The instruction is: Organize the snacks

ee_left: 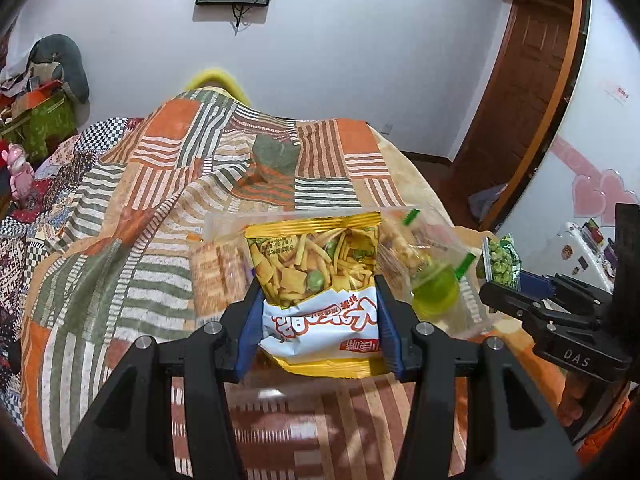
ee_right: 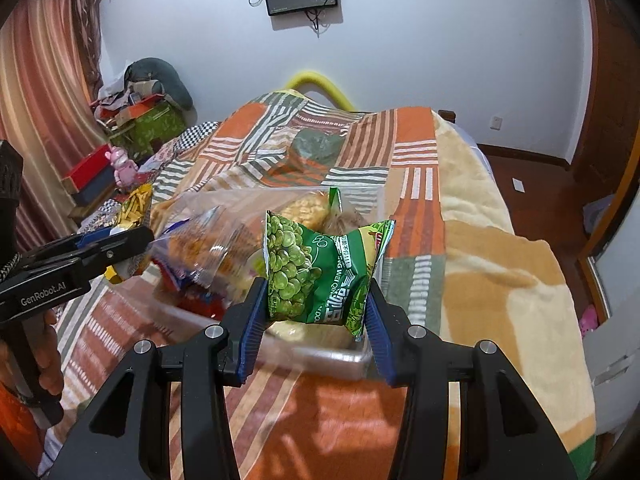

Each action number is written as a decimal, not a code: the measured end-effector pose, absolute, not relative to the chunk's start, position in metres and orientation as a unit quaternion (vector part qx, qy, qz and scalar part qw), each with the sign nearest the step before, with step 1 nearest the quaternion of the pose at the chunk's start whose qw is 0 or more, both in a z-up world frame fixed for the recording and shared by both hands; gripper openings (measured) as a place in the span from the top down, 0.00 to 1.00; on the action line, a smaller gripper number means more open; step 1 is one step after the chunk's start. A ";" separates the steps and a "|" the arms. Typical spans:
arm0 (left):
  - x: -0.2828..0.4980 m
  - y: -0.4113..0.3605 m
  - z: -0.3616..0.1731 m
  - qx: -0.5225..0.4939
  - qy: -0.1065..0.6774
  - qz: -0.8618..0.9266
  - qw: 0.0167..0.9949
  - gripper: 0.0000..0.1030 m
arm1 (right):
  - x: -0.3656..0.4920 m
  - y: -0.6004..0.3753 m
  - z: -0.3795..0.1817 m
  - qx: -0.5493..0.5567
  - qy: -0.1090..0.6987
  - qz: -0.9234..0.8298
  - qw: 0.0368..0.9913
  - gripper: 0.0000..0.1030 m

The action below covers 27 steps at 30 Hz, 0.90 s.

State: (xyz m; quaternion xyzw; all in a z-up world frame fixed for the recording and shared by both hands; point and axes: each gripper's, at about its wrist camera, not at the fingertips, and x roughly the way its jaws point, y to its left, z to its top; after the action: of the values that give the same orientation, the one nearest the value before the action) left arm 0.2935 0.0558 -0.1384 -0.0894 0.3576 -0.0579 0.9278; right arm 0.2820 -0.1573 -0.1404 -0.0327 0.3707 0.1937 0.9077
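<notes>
Snack packets sit one in each tool, both lifted over the bed. In the left wrist view, the left tool [ee_left: 318,312] is clenched on a yellow-and-white crinkly packet of mixed fried sticks and green peas [ee_left: 316,280], its blue pads pressing the packet's two sides near the lower, white printed half, so the packet's long axis runs up and away from the tool. In the right wrist view, the right tool [ee_right: 316,312] is clenched the same way on a green foil packet of peas [ee_right: 320,272], gripped low, with the top seam pointing away.

Just beyond both packets lies a clear plastic bag with a zip strip [ee_left: 432,256], already holding biscuits, puffed snacks and a green jelly cup [ee_left: 436,292]. It lies straight ahead of the left tool and ahead and to the left of the right tool, with its mouth facing away from the tools as far as I can tell. The left tool looks the nearer of the two, so its packet probably goes in first.

Farther off stretches the striped orange, green and white patchwork bedspread [ee_left: 152,184].
</notes>
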 end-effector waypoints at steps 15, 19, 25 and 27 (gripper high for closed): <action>0.308 0.057 -0.161 -0.094 0.376 -0.062 0.920 0.44 | 0.282 -0.151 -0.152 -0.047 0.395 0.204 0.895 0.49; 0.299 0.055 -0.154 -0.090 0.373 -0.065 0.921 0.35 | 0.276 -0.152 -0.148 -0.051 0.393 0.203 0.896 0.44; 0.280 0.054 -0.132 -0.084 0.352 -0.061 0.930 0.30 | 0.269 -0.159 -0.133 -0.043 0.378 0.201 0.903 0.39; 0.272 0.054 -0.121 -0.084 0.341 -0.062 0.934 0.30 | 0.263 -0.161 -0.122 -0.039 0.368 0.202 0.907 0.39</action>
State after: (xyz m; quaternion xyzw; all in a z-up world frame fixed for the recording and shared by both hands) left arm 0.2717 0.0540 -0.1214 -0.0839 0.3415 -0.0617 0.9341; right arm 0.2629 -0.1613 -0.1224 -0.0388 0.3681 0.2018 0.9068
